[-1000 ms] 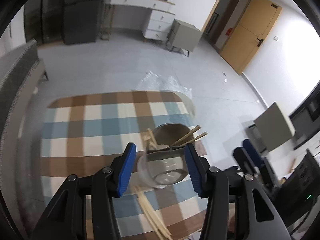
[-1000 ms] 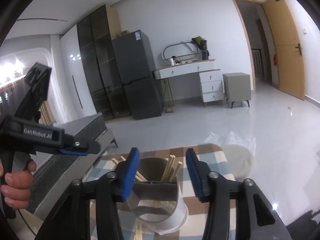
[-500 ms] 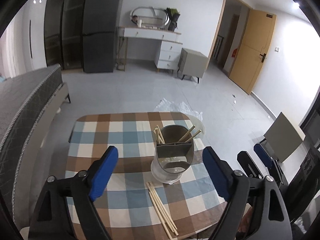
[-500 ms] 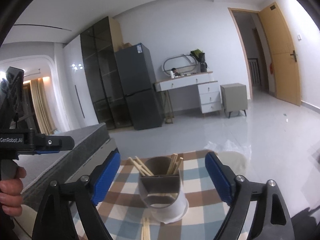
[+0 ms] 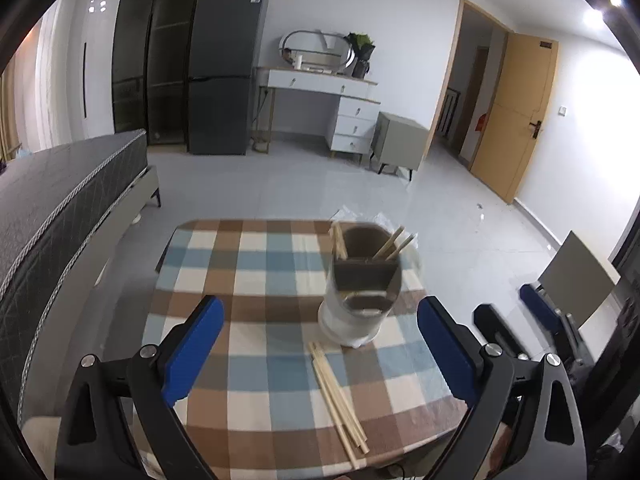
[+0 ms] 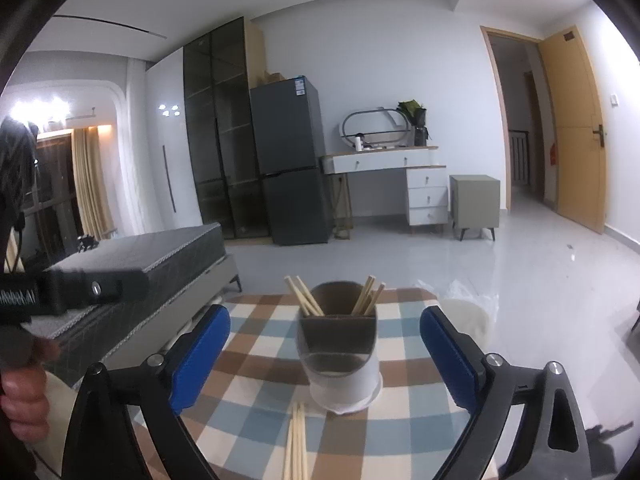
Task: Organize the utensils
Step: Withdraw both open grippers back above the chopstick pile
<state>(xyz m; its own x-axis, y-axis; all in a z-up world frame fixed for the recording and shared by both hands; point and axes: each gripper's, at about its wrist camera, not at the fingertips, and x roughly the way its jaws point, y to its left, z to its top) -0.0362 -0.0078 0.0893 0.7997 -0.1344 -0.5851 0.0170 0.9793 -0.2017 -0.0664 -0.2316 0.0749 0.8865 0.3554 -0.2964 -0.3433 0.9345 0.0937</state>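
Writing: white letters run along the side of the black left gripper where it shows at the left edge of the right wrist view; they are too blurry to read. A small sticker sits high on the tall dark grey fridge [image 6: 292, 160], and its words are too tiny to read.

Holder: a grey, round plastic utensil holder [image 5: 362, 280] [image 6: 340, 340] with a white bottom stands straight up on the table. Walls inside split it into parts.

In the holder: thin, light wooden chopsticks [image 6: 304, 300] lean out of the back left part. More light wooden sticks [image 6: 370, 294] lean out of the back right part. The front part looks dark, and I cannot tell what is in it.

Loose sticks: a little bunch of long, pale wooden chopsticks [image 5: 340, 392] [image 6: 295, 446] lies flat on the cloth, just in front of the holder, near the table's front edge.

Table: it has a checked cloth in blue, brown and cream squares [image 5: 240, 280] [image 6: 256, 368].

Left gripper [image 5: 320, 354]: its two blue pads [image 5: 192, 344] are spread wide apart, with nothing between them. It hangs above the table, in front of the holder.

Right gripper [image 6: 325, 358]: its blue pads [image 6: 200, 354] are wide apart too, one on each side of the holder, not touching it.

Hand: a bare hand [image 6: 24, 400] holds the left gripper's handle.

Room: a dark grey bed [image 5: 60, 200] stands to the left, and a white desk with drawers [image 6: 404, 180] stands by the far wall.
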